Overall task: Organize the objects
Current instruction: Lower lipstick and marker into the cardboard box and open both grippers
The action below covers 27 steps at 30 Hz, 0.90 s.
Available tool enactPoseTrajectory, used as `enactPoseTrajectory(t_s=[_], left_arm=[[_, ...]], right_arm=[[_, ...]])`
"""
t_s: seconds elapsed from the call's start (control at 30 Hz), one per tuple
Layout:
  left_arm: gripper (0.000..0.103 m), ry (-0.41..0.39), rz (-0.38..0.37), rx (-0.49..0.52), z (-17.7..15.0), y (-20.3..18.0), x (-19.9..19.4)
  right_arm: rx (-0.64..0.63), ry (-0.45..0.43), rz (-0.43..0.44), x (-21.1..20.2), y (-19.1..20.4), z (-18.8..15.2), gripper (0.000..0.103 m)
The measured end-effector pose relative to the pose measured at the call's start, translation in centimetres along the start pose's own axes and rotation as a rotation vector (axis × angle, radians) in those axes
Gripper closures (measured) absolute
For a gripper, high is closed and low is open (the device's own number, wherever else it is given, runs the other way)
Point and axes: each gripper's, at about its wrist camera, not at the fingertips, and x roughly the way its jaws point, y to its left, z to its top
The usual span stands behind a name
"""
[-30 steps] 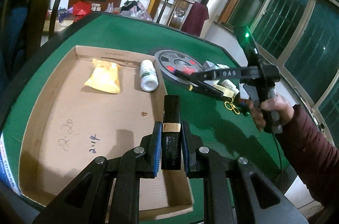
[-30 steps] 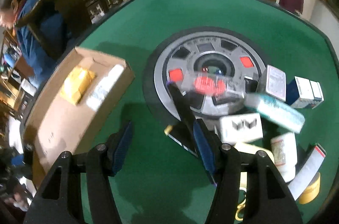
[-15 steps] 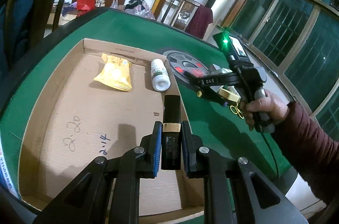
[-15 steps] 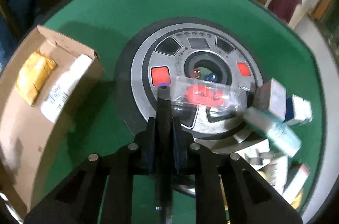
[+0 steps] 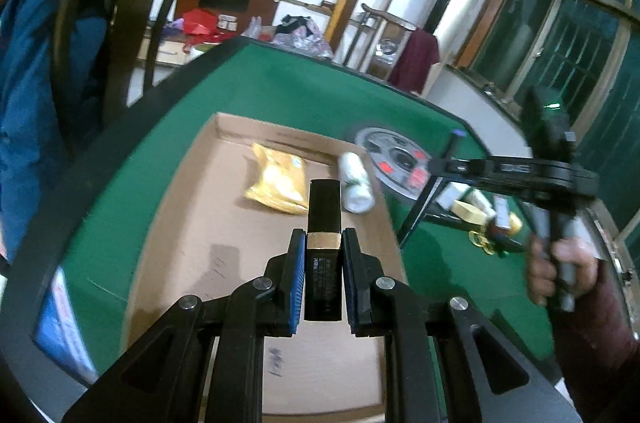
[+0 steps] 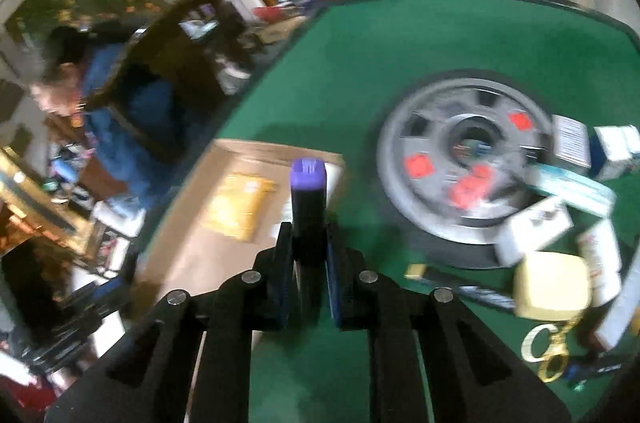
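Observation:
My left gripper (image 5: 323,247) is shut on a black box with a gold band (image 5: 324,219), held above the shallow cardboard tray (image 5: 188,207). A yellow packet (image 5: 276,183) and a white bottle (image 5: 354,181) lie in the tray. My right gripper (image 6: 307,235) is shut on a black pen-like stick with a purple tip (image 6: 307,191), lifted over the green table near the tray's edge (image 6: 276,147). In the left wrist view the right gripper (image 5: 452,165) holds that stick (image 5: 430,195) right of the tray.
A grey round centre disc (image 6: 460,163) sits in the green table (image 6: 360,55). Several small boxes (image 6: 572,139), a yellowish tape roll (image 6: 550,283) and gold scissors (image 6: 548,347) lie at the right. A person in blue (image 6: 120,119) and a wooden chair (image 5: 120,3) are beyond the far edge.
My right gripper closed on the purple-tipped stick, lifted it off the table and swung left toward the tray. My left gripper kept hold of the black box and rose slightly.

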Motion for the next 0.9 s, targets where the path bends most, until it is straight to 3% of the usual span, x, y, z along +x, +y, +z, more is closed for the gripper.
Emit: enactPoseTrajectory(t_s=[0.23, 0.43, 0.63, 0.67, 0.7, 0.73, 0.77, 0.9], left_arm=[[0.089, 0.068, 0.121, 0.0, 3.2, 2.7, 4.4], [0.089, 0.164, 0.18, -0.019, 5.2, 4.7, 9.6], [0.088, 0.201, 0.236, -0.028, 5.9, 5.7, 12.8], [0.086, 0.196, 0.241, -0.03, 5.8, 5.9, 12.8], [0.077, 0.193, 0.235, -0.033, 5.7, 6.0, 12.7], [0.062, 0.191, 0.218, -0.046, 5.5, 6.2, 12.5], [0.056, 0.189, 0.206, -0.06, 5.4, 6.4, 12.3], [0.054, 0.143, 0.221, -0.087, 4.8, 6.5, 10.3]], right_arm=[[-0.006, 0.053, 0.036, 5.0, 4.5, 1.0, 0.09], [0.023, 0.129, -0.073, 10.8, 4.7, 2.3, 0.09], [0.058, 0.165, -0.141, 14.0, 4.2, 2.4, 0.09], [0.048, 0.16, -0.159, 13.9, 4.1, 2.4, 0.089], [0.033, 0.15, -0.178, 13.6, 4.4, 2.4, 0.088], [0.021, 0.139, -0.185, 13.3, 4.8, 2.3, 0.086], [0.008, 0.12, -0.188, 12.7, 5.1, 2.2, 0.081], [-0.018, 0.029, -0.222, 9.1, 5.9, 2.1, 0.062]])
